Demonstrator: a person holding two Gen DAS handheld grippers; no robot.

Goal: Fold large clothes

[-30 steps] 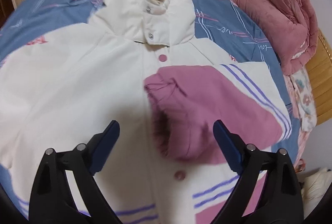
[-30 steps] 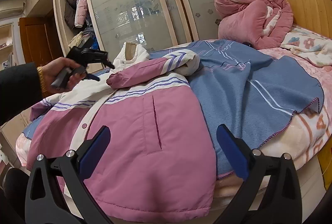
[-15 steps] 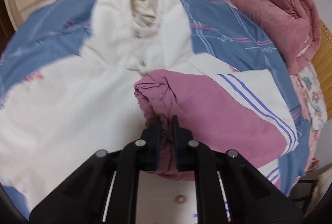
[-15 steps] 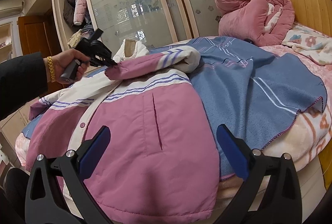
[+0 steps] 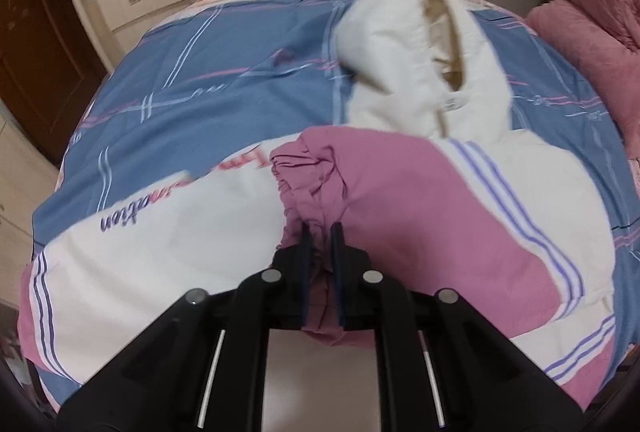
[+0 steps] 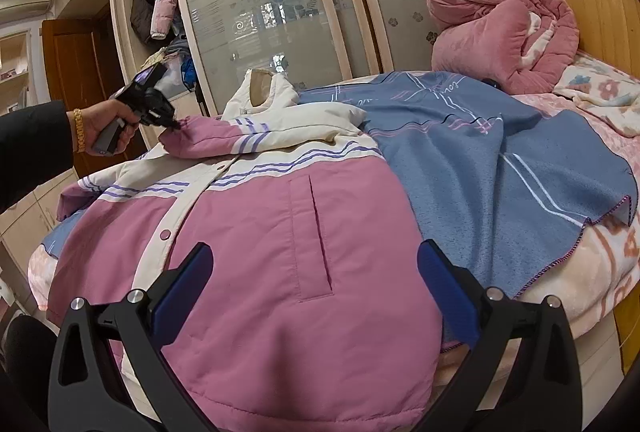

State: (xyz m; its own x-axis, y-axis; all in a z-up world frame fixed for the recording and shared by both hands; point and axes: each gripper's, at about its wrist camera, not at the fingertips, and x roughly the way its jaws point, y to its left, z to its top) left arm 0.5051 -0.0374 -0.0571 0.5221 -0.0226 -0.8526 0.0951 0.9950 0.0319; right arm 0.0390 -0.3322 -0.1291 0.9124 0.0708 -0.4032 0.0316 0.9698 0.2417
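A pink and cream padded jacket (image 6: 280,240) with purple stripes lies front up on the bed. Its cream hood (image 5: 416,60) lies at the far end. My left gripper (image 5: 320,232) is shut on the pink cuff (image 5: 312,188) of the sleeve (image 5: 440,208) and holds it across the jacket's chest. In the right wrist view the left gripper (image 6: 174,126) shows at the far left, clamped on that cuff (image 6: 184,136). My right gripper (image 6: 316,264) is open and empty, just above the jacket's pink lower front near the pocket slit (image 6: 320,236).
A blue blanket (image 6: 480,160) covers the bed under the jacket. A rolled pink quilt (image 6: 500,28) sits by the wooden headboard (image 6: 600,16). A wardrobe with glass sliding doors (image 6: 272,0) and open shelves stands behind the bed. A brown door (image 6: 76,72) is at the left.
My left gripper closed on the pink cuff and carried the sleeve leftward across the jacket's chest. The right gripper stayed open and barely moved.
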